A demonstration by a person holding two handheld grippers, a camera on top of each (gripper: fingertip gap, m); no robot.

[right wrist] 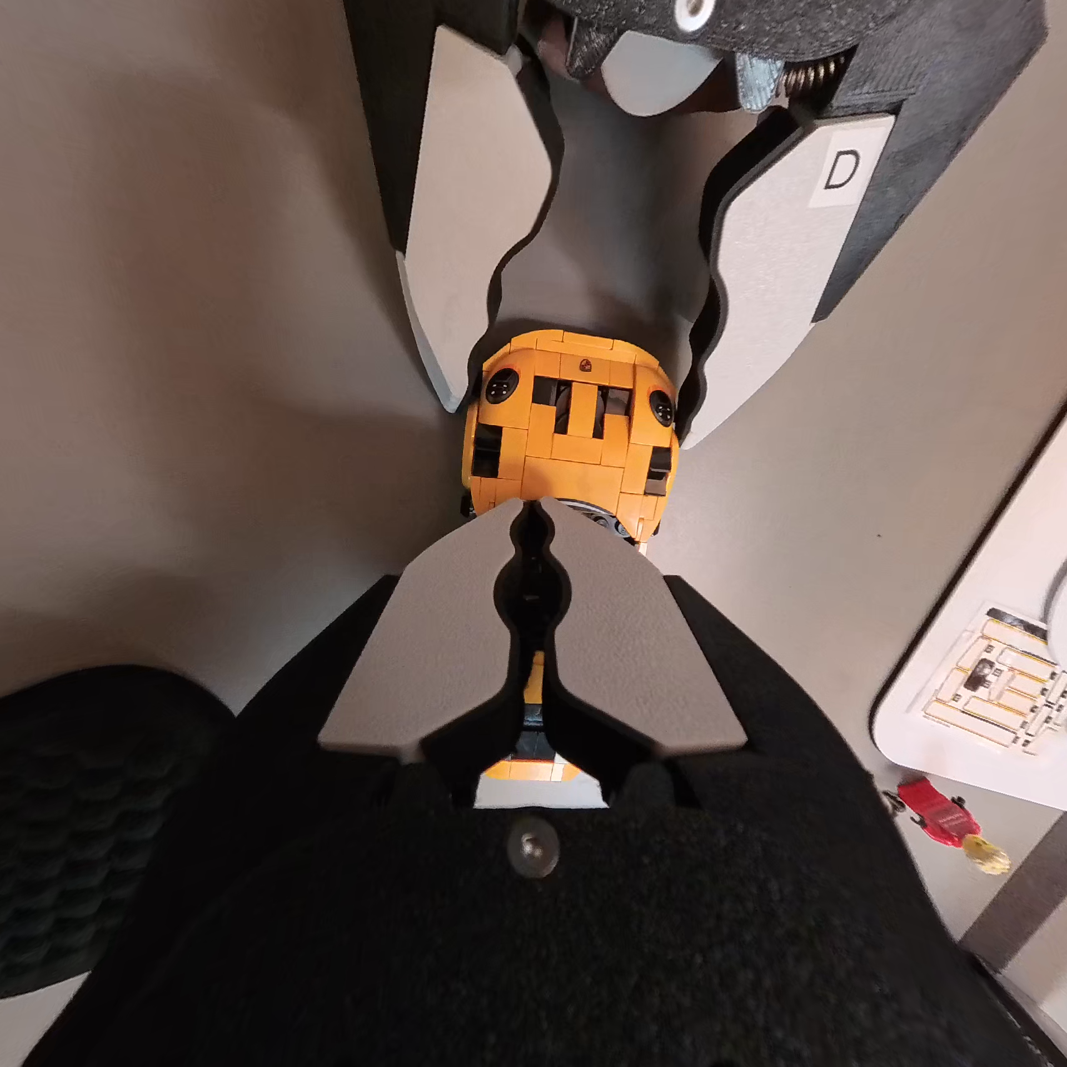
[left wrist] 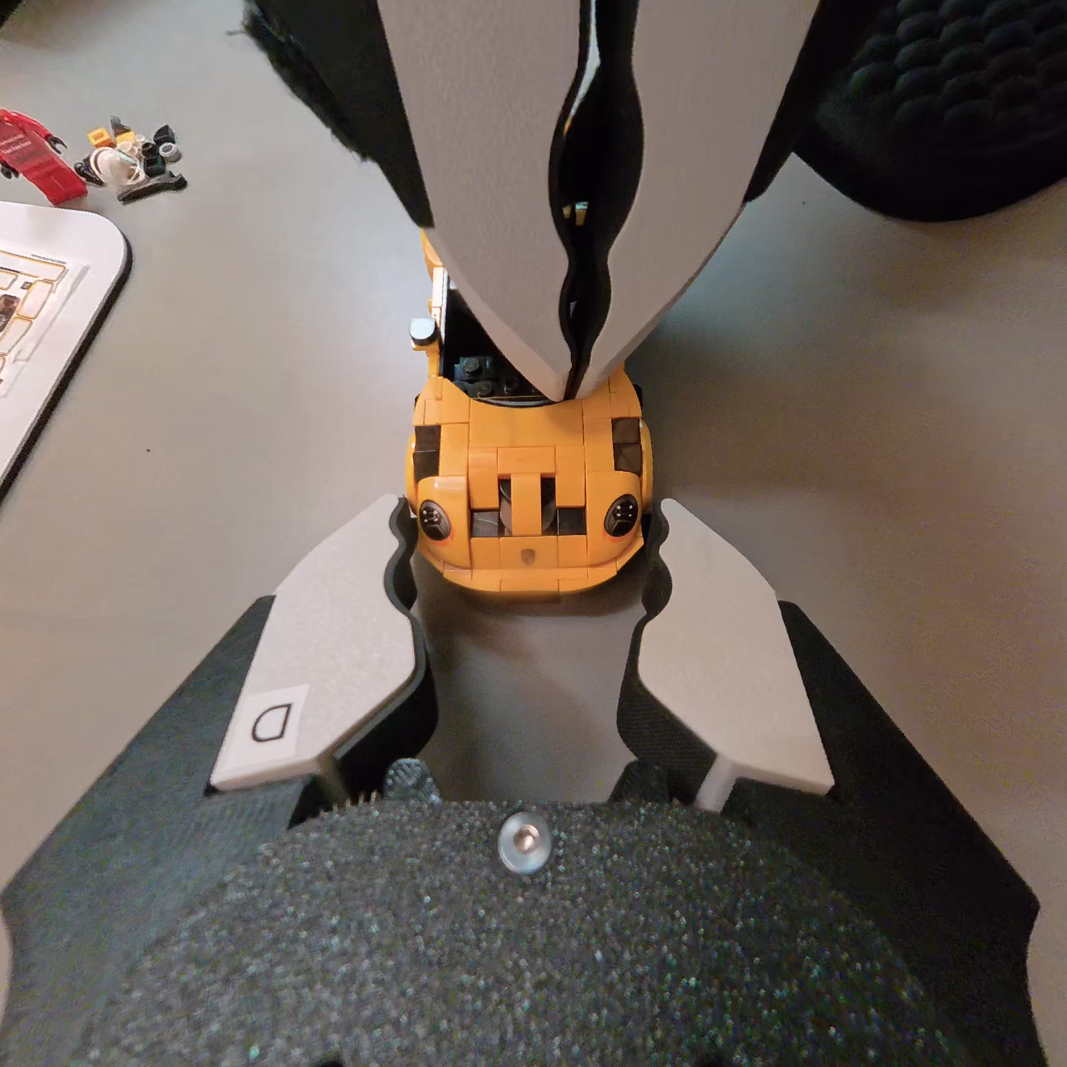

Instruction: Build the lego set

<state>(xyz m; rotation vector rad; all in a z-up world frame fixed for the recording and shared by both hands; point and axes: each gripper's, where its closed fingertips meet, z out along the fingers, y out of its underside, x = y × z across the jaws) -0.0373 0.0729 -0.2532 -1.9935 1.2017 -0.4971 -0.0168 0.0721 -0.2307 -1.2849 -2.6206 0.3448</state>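
- Grey table is carrying everything.
- Orange lego car is sitting between the left tongs' tips.
- White tray is lying far left of them.
- Loose pieces and red minifigure are resting beyond the tray.

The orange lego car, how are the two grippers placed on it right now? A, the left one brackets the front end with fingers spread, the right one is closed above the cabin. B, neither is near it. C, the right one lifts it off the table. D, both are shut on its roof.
A: the left gripper has its fingers on either side of the orange lego car at the headlights, while the right gripper has fingertips together over the cabin.
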